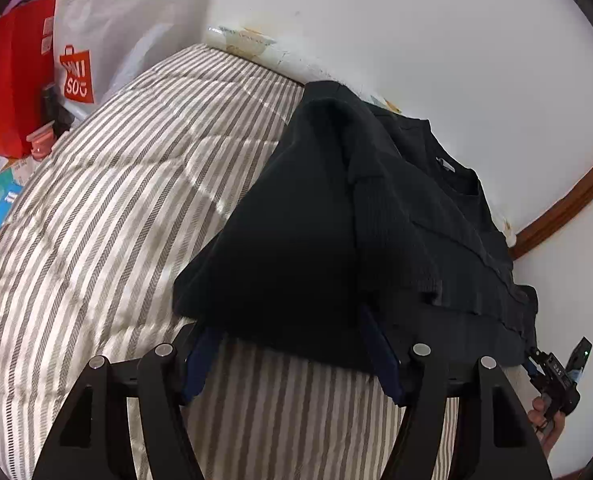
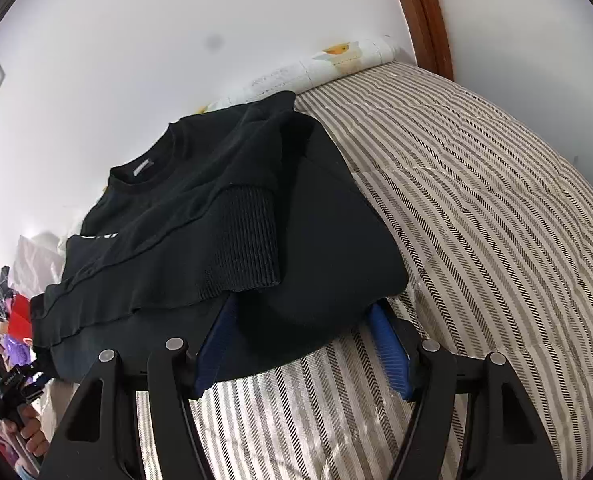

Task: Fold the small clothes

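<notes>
A black sweatshirt (image 1: 316, 240) (image 2: 216, 200) lies flat on the striped bed quilt (image 1: 116, 200) (image 2: 476, 220), collar toward the wall, with a ribbed-cuff sleeve (image 2: 248, 240) folded across its front. My left gripper (image 1: 288, 320) is at the near hem's left corner. Its blue fingers (image 1: 196, 364) stand wide apart, tips hidden under the draped cloth, not pinching it. My right gripper (image 2: 302, 308) is at the hem's right corner, equally open, with its fingers (image 2: 388, 348) on either side of the folded edge. Each gripper also shows small at the other view's edge, in a hand (image 1: 552, 380) (image 2: 16, 392).
The white wall runs just behind the sweatshirt. A red bag (image 1: 12, 76) and a white shopping bag (image 1: 96, 40) stand past the bed's far left end. A brown wooden frame (image 2: 424, 12) rises at the right end. Striped quilt stretches to both sides.
</notes>
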